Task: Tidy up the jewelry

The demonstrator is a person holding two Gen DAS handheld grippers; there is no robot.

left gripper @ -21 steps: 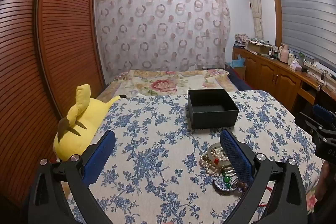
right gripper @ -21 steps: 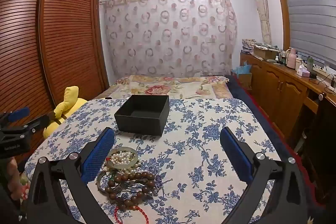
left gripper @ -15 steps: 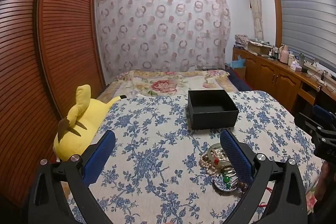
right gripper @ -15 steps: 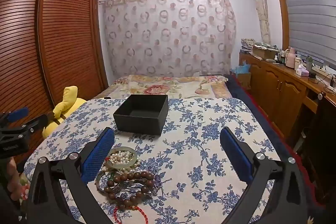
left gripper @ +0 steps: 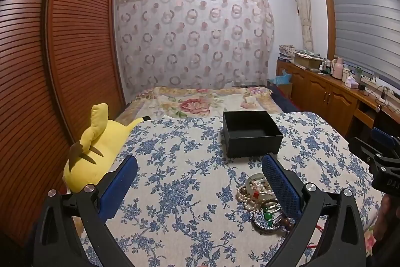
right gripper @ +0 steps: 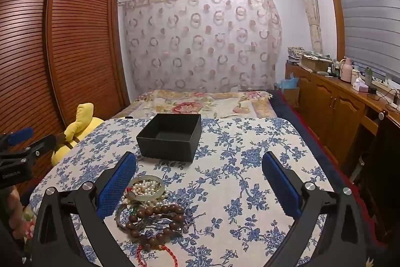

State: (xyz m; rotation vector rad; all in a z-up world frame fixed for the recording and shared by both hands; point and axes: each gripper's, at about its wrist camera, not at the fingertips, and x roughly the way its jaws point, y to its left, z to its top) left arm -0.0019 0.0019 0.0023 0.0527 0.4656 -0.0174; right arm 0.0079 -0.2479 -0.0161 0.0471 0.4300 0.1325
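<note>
Beaded jewelry pile (right gripper: 150, 212), square black box (right gripper: 172, 139)

The box (right gripper: 170, 138) sits on the bed (right gripper: 250, 167). The jewelry pile (right gripper: 147, 204) lies on the bed at 6 o'clock of the box. The plush toy (left gripper: 95, 149) lies at 9 o'clock.

My blue pads (right gripper: 117, 184) frame a black box (right gripper: 170, 139) on the white, blue-flowered cloth (right gripper: 240, 182), by brown beads (right gripper: 155, 219), white pearls (right gripper: 146, 185) and what looks like red cord (right gripper: 160, 253).
</note>
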